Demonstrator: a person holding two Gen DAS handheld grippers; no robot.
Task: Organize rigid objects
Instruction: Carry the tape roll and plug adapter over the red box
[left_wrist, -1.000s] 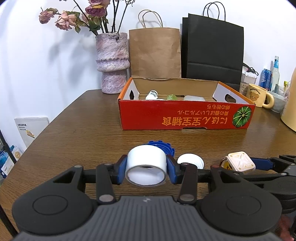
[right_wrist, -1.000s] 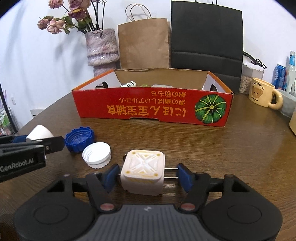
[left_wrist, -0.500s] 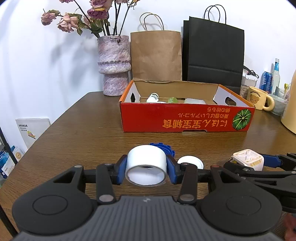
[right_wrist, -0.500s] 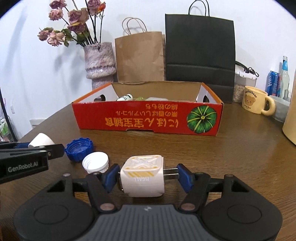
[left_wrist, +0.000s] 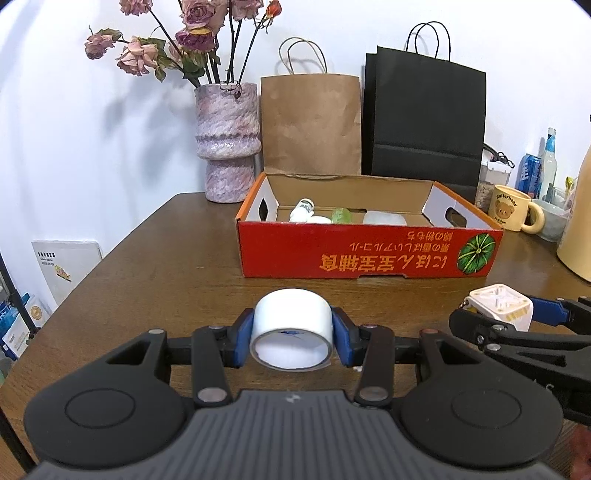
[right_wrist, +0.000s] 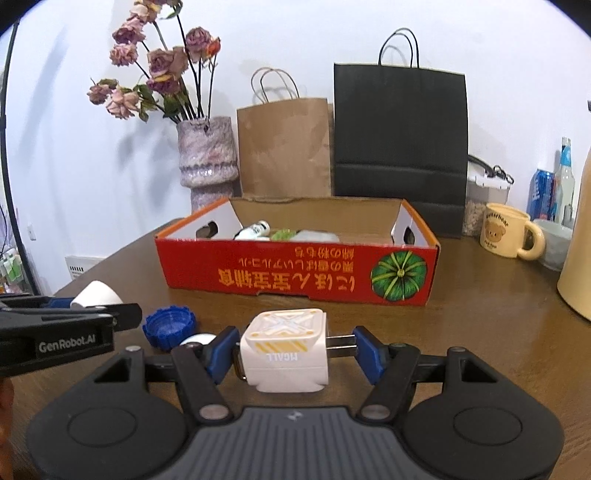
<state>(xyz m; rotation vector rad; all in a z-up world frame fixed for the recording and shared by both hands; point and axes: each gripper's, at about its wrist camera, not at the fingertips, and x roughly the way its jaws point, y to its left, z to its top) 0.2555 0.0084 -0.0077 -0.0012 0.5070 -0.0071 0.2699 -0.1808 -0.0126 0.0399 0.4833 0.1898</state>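
My left gripper (left_wrist: 293, 334) is shut on a white tape roll (left_wrist: 291, 325) and holds it above the table, in front of the red cardboard box (left_wrist: 369, 254). My right gripper (right_wrist: 291, 349) is shut on a white cube charger (right_wrist: 286, 350), its prongs against the right pad; the charger also shows in the left wrist view (left_wrist: 498, 306). The box (right_wrist: 295, 273) holds a small white bottle (left_wrist: 303, 210), a green piece (left_wrist: 341, 215) and a pale object (left_wrist: 384, 218). A blue cap (right_wrist: 170, 325) and a white cap (right_wrist: 197, 339) lie on the table below.
Behind the box stand a stone vase with dried roses (left_wrist: 226, 142), a brown paper bag (left_wrist: 310, 123) and a black bag (left_wrist: 423, 122). A bear mug (left_wrist: 511, 212), bottles and a cream jug (left_wrist: 576, 229) crowd the right. The table's left edge (left_wrist: 110, 266) is near.
Both grippers have risen with their loads; the caps on the table have dropped out of the left view and the box interior shows more.
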